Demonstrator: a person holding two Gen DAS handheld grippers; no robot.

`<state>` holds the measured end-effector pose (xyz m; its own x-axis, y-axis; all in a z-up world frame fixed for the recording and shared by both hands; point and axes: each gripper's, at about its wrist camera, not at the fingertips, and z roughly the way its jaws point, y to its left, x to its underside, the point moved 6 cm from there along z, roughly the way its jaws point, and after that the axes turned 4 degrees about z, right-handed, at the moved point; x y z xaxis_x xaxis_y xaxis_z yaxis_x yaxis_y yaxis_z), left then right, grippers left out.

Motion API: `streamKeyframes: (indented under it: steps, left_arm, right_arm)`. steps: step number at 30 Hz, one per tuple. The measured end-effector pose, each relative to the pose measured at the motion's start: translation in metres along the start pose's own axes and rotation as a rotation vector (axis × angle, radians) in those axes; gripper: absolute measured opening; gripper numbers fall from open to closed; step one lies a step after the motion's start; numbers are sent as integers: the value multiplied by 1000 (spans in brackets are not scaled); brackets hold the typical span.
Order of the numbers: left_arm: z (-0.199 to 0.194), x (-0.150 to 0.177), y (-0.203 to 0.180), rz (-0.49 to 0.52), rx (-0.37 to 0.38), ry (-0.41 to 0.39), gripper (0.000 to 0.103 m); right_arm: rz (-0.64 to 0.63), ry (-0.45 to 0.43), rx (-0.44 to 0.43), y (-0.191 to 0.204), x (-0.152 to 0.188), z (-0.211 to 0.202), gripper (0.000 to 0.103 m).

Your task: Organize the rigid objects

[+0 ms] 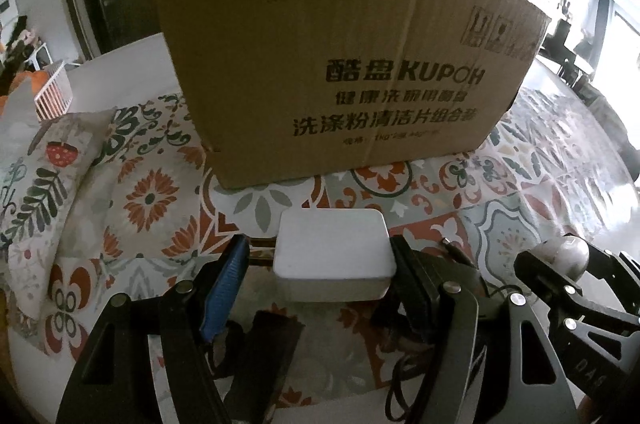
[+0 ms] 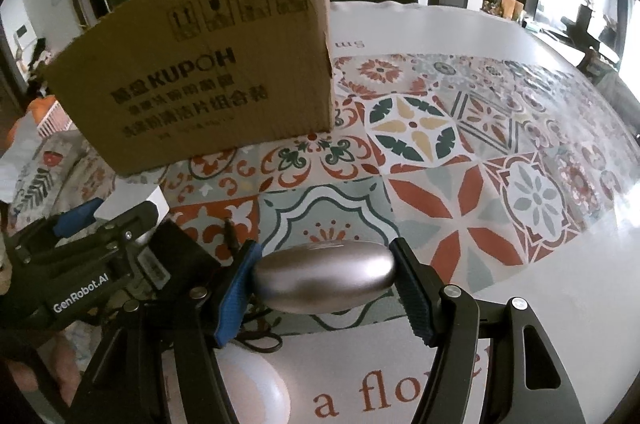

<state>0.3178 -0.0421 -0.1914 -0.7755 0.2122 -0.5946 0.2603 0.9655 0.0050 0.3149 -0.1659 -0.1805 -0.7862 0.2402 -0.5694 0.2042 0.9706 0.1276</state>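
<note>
1. Left wrist view: the left gripper [image 1: 320,260] brackets a white box [image 1: 333,256]; its right pad touches, while the blue pad appears to stand off, so the box could slip.
2. The right gripper [image 2: 326,282] clamps a silver oval case [image 2: 324,278]; its smooth curve could squirt free.
3. Both sit before the cardboard box [image 2: 208,64], whose tall wall could snag either load.
</note>
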Motion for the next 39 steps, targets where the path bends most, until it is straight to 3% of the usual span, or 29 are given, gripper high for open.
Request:
streamKeyframes:
  steps: [21,39]
  left_arm:
    - [-76,-18,12,-18,-3,-136,70]
    - [-121,-55,20,-16,-5,-233,70]
  right_arm:
    - [-38,-156,-73,20,-20,-71,66]
    - [-67,-294,-137,39,-57,-116,66]
